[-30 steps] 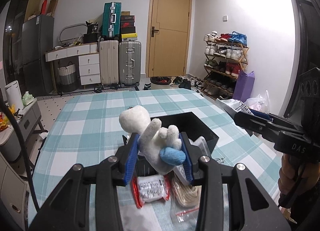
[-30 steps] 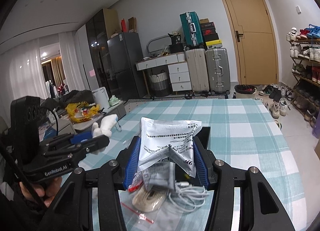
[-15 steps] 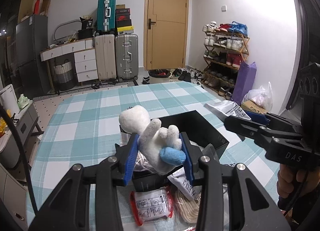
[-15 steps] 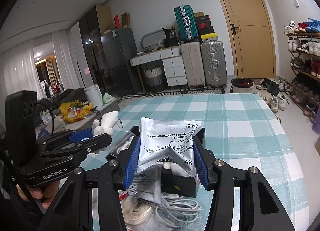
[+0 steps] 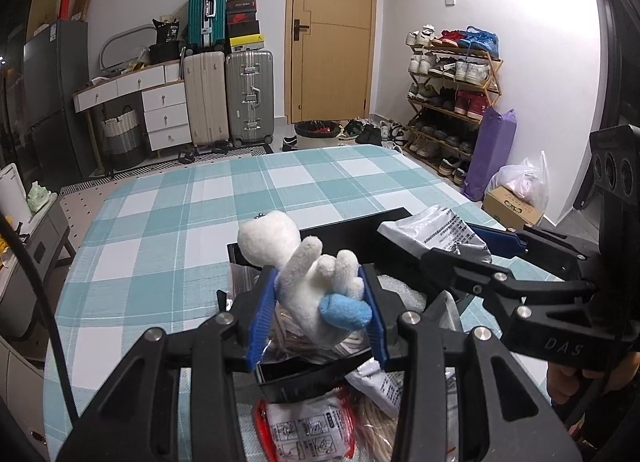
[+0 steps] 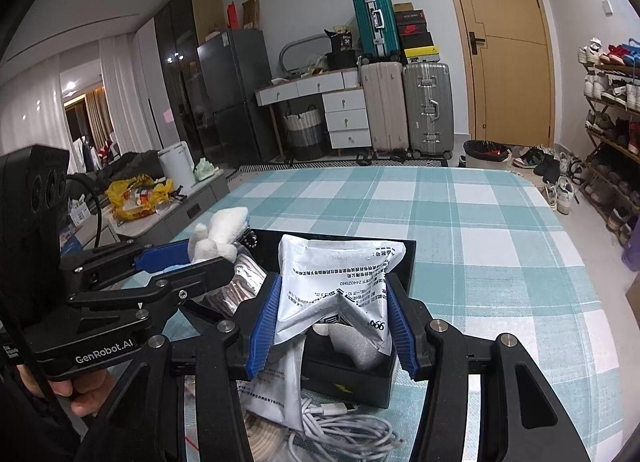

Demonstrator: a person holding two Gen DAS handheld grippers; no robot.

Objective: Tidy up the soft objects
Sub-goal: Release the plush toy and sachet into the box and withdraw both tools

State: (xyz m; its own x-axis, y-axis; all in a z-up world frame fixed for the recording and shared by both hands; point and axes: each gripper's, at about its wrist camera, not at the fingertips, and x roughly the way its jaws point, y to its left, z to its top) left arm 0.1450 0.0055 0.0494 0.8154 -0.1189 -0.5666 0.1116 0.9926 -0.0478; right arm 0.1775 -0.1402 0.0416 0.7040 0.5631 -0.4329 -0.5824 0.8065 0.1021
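1. The left tool (image 5: 318,312) is clamped on a white plush toy (image 5: 312,282), up over the black box (image 5: 352,234).
2. The right tool (image 6: 334,326) squeezes a silver packet (image 6: 336,282) above that box on the bench (image 6: 480,222).

The far half of the bench (image 6: 480,214) lay bare and passable. Nearer, a black box (image 6: 404,258), packets (image 5: 308,430) and a white cable (image 6: 344,426) crowded the way.

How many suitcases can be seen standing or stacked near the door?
3. The beige hard-shell suitcase stands beside the silver ribbed suitcase on the floor; the teal upright suitcase stands above the beige one. Others may be hidden behind them.
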